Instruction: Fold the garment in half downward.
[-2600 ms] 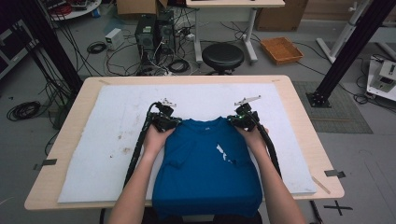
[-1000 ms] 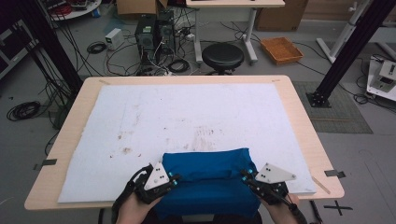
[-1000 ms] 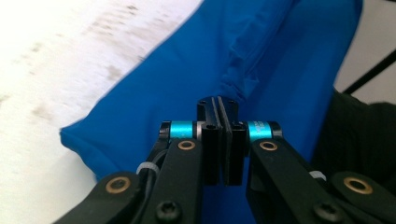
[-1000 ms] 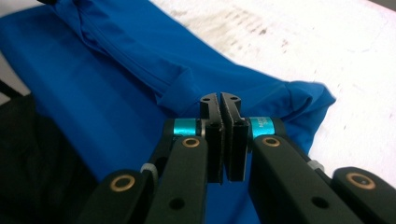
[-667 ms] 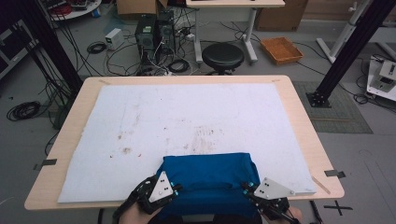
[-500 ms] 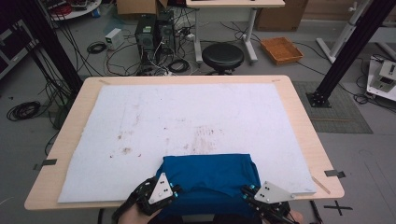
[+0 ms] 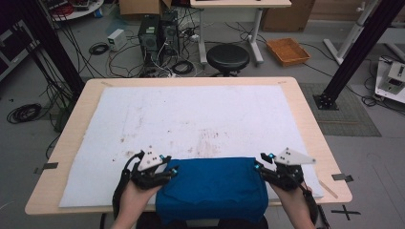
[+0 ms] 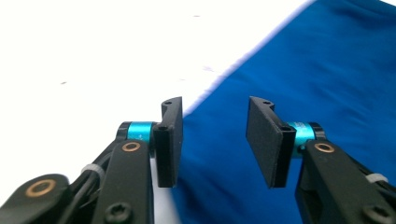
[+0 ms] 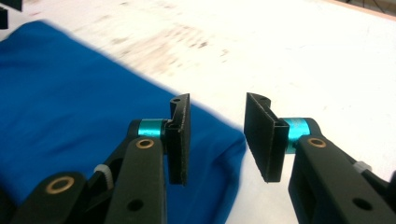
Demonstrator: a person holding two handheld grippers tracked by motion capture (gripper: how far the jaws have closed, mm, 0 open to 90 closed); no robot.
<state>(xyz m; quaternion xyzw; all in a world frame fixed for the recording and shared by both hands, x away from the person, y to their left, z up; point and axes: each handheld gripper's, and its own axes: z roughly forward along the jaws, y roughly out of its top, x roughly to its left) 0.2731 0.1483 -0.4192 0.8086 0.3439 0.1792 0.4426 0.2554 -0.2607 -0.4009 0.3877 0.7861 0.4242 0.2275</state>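
Your left gripper [image 7: 168, 172] and right gripper [image 7: 261, 168] have just been opening, jaws now apart with nothing between them, releasing the folded blue T-shirt [image 7: 212, 188] at the white mat's [image 7: 200, 119] near edge: fold looks finished

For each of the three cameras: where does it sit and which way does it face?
High view: above the near table edge, looking forward and down; both hands, left gripper, right gripper.
Left gripper view: rides that gripper, looks past its open jaws at the folded blue shirt.
Right gripper view: likewise, open jaws over the shirt's corner.
Shared: shirt and white mat.
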